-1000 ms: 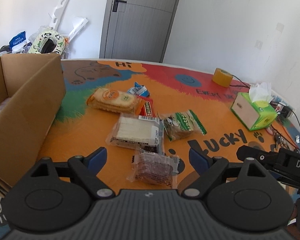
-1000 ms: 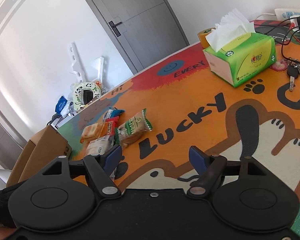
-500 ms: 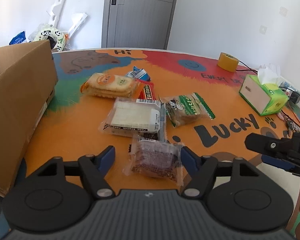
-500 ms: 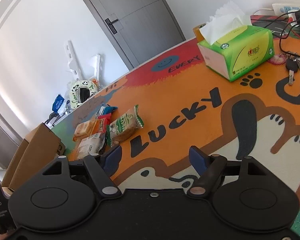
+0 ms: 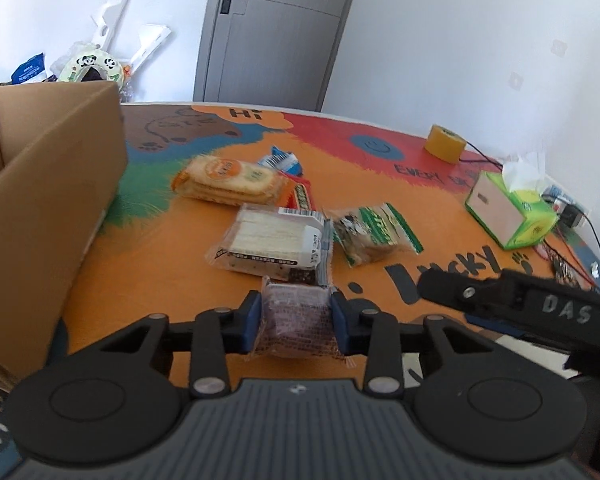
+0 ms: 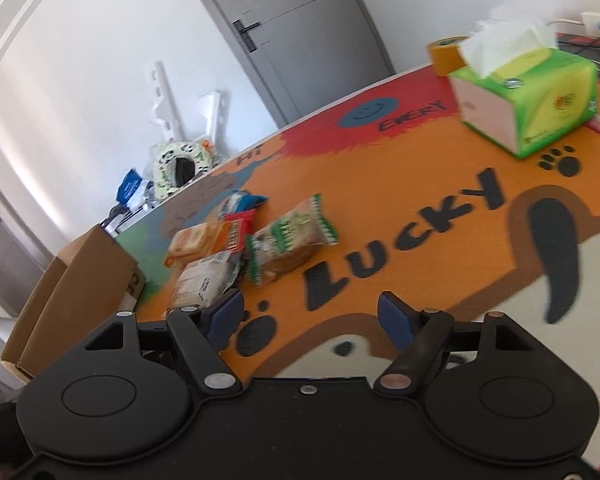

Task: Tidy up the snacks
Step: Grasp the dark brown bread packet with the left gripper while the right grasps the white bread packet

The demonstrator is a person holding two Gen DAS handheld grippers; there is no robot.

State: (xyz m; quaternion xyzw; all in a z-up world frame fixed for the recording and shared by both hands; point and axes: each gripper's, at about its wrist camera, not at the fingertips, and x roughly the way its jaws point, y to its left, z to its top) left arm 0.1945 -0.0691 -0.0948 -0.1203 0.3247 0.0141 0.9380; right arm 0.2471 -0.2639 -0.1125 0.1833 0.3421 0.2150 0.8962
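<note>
Snacks lie in a loose cluster on the cartoon table mat [image 5: 440, 208], printed "Hi", "EVERY" and "LUCKY", just right of the open cardboard box [image 5: 52, 200]: an orange cracker pack [image 5: 228, 176], a clear pack of pale wafers [image 5: 276, 240] and a green-striped pack [image 5: 372, 232]. Left gripper [image 5: 296, 316] has just been closing and now pinches a clear pack of dark cake [image 5: 296, 320], nearest the camera, both blue pads against its sides. Right gripper [image 6: 312, 316], marked "DAS", hovers spread wide over "LUCKY", holding nothing.
</note>
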